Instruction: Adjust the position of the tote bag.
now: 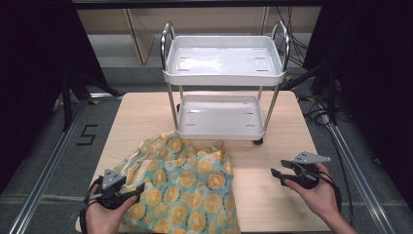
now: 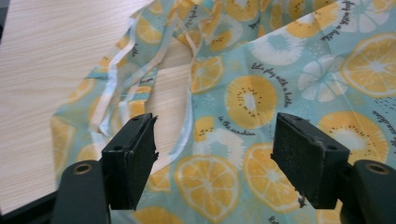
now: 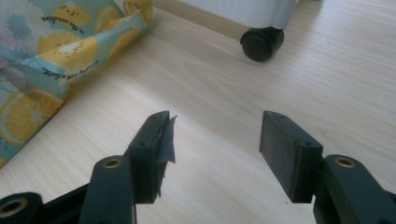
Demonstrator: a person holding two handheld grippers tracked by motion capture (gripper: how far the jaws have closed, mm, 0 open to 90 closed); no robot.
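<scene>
Left gripper view: left claw (image 2: pixel 215 154) stands with jaws wide apart, nothing clamped, pads hovering just over the fruit-print bag (image 2: pixel 280 88), which spreads across the centre and right of that frame. Between the jaws lie printed fabric and a thin pale strap; the bag's handle straps (image 2: pixel 122 81) bunch at centre left, lying on bare wood. No pad touches cloth as far as can be seen. High view: left claw (image 1: pixel 127 187) sits at lower left, at the near left edge of the bag (image 1: pixel 187 187), which lies flat and crumpled on the worktop (image 1: pixel 272 195) in the lower centre of the frame. Right gripper view: right claw (image 3: pixel 215 140) also apart and empty, jaws over bare wood; the bag's edge (image 3: pixel 51 56) shows at upper left, well clear of the pads, and a black caster (image 3: pixel 261 43) of the cart at top centre. High view: right claw (image 1: pixel 278 176) at lower right, pointing left toward the bag, near but apart from it. Beyond, the white two-tier cart (image 1: pixel 224 73) stands at the far side of the worktop, both trays bare. Judgement: work is at its very start. Bag not yet gripped, not lifted, not opened; nothing placed on the cart. Left claw is positioned for a first grasp at the straps or edge; everything after that remains to do.
</scene>
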